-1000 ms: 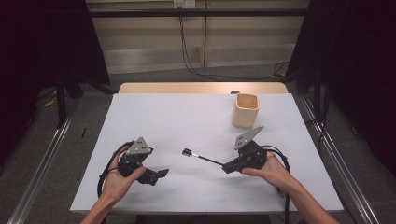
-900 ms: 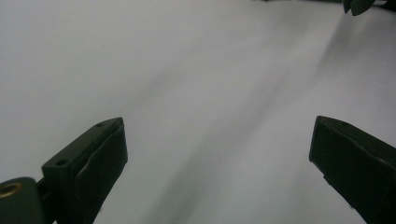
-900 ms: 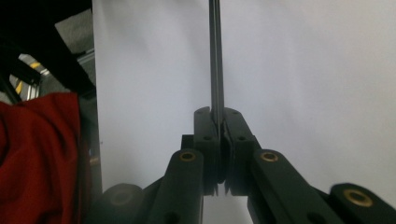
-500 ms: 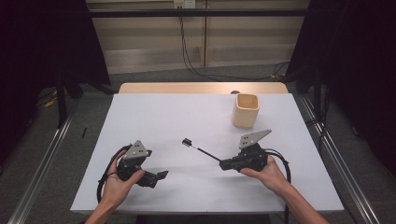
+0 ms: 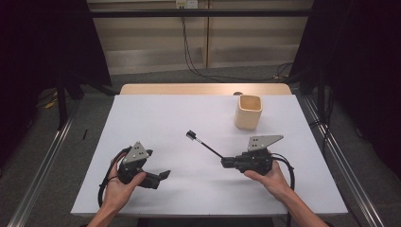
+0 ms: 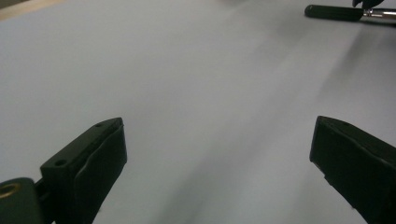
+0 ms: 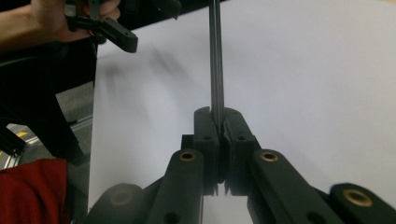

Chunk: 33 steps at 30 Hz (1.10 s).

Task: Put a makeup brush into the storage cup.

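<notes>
- One slim black rod with a small black block at its far end: it is pinched between the pressed-together jaws of the right gripper, and it sticks out from them slanting toward the middle of the table, its tip raised above the surface.
- In the right gripper view the same rod runs straight up from between the two closed pads.
- One left gripper: its jaws stand spread wide with nothing between them, low over the near left part of the table, well apart from the rod.
- One pale beige square-mouthed cup, upright on the far right part of the table, apart from both grippers.
- One white-topped table with a bare wooden strip along its far edge.
- Open room: the centre and the whole far left of the top are free; both grippers sit close to the near edge, and the cup stands near the right edge.
</notes>
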### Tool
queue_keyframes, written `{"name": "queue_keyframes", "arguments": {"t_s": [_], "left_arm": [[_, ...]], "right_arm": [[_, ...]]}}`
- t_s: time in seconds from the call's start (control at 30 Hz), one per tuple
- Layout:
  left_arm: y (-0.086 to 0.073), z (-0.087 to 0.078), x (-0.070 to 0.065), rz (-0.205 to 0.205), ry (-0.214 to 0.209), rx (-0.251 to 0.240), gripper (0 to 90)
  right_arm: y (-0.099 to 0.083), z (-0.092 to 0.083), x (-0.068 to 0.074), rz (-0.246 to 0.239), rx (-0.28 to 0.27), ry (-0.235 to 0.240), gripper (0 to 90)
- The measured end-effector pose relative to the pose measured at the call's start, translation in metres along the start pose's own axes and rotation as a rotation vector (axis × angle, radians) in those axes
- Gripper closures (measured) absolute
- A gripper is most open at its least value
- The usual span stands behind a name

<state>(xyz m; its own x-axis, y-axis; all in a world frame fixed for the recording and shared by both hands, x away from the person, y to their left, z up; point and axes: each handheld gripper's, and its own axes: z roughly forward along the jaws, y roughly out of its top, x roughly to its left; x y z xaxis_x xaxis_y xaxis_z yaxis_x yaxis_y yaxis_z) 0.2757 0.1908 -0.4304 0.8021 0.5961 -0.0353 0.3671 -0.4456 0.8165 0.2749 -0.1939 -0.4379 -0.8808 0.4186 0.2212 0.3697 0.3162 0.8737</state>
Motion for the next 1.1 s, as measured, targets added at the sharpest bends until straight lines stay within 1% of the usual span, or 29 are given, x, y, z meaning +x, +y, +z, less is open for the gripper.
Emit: {"name": "queue_keyframes", "arguments": {"t_s": [0.03,0.1,0.13,0.23,0.27,0.33,0.4,0.43,0.47,0.57,0.6,0.63,0.67,0.7,0.73,0.77,0.83,0.93,1.0,1.1], "left_arm": [[0.001,-0.001,0.000,0.005,0.000,-0.004,3.8],[0.001,-0.001,0.000,0.000,0.000,-0.030,3.8],[0.001,-0.001,0.000,0.008,-0.004,-0.045,3.8],[0.005,-0.001,-0.002,0.009,-0.008,-0.080,3.8],[0.006,-0.001,-0.002,0.017,-0.008,-0.092,3.8],[0.008,0.001,-0.004,0.003,-0.023,-0.121,3.8],[0.009,0.003,-0.005,0.007,-0.043,-0.144,3.8],[0.011,0.006,-0.008,0.001,-0.045,-0.185,4.0],[0.011,0.006,-0.008,0.001,-0.045,-0.185,4.0],[0.013,0.010,-0.010,0.002,-0.067,-0.235,4.1],[0.014,0.012,-0.011,0.008,-0.063,-0.244,4.6],[0.014,0.013,-0.012,0.008,-0.067,-0.254,5.1],[0.015,0.015,-0.012,0.005,-0.074,-0.261,5.4],[0.017,0.018,-0.013,-0.004,-0.090,-0.276,5.8],[0.017,0.018,-0.013,-0.004,-0.090,-0.276,5.9],[0.019,0.019,-0.014,-0.007,-0.099,-0.279,5.9],[0.022,0.021,-0.015,0.000,-0.106,-0.283,5.9],[0.026,0.026,-0.019,-0.019,-0.129,-0.285,5.7],[0.029,0.030,-0.021,-0.012,-0.131,-0.283,5.5],[0.032,0.034,-0.025,-0.006,-0.158,-0.291,4.5]], "right_arm": [[0.000,0.000,0.000,-0.003,-0.011,-0.003,86.2],[-0.001,0.000,0.001,-0.011,-0.028,0.003,86.2],[-0.001,0.000,0.002,-0.015,-0.030,0.000,86.2],[0.000,0.001,0.003,-0.028,-0.044,0.006,86.2],[0.000,0.001,0.004,-0.031,-0.052,0.011,86.2],[0.000,0.001,0.004,-0.032,-0.058,0.010,86.2],[0.000,0.001,0.004,-0.035,-0.065,0.016,86.2],[0.001,0.001,0.004,-0.040,-0.069,0.018,86.2],[0.001,0.001,0.004,-0.040,-0.069,0.018,86.2],[0.001,0.001,0.005,-0.045,-0.073,0.022,86.2],[0.001,0.001,0.005,-0.047,-0.075,0.023,86.2],[0.001,0.002,0.005,-0.049,-0.074,0.024,86.2],[0.001,0.002,0.005,-0.048,-0.075,0.026,86.1],[0.001,0.002,0.005,-0.046,-0.077,0.026,86.2],[0.002,0.002,0.005,-0.048,-0.077,0.027,86.2],[0.002,0.002,0.005,-0.048,-0.077,0.027,86.2],[0.002,0.003,0.005,-0.046,-0.078,0.028,86.2],[0.002,0.005,0.006,-0.054,-0.078,0.032,86.2],[0.003,0.006,0.006,-0.058,-0.075,0.035,86.2],[0.002,0.008,0.004,-0.057,-0.071,0.036,86.2]]}}
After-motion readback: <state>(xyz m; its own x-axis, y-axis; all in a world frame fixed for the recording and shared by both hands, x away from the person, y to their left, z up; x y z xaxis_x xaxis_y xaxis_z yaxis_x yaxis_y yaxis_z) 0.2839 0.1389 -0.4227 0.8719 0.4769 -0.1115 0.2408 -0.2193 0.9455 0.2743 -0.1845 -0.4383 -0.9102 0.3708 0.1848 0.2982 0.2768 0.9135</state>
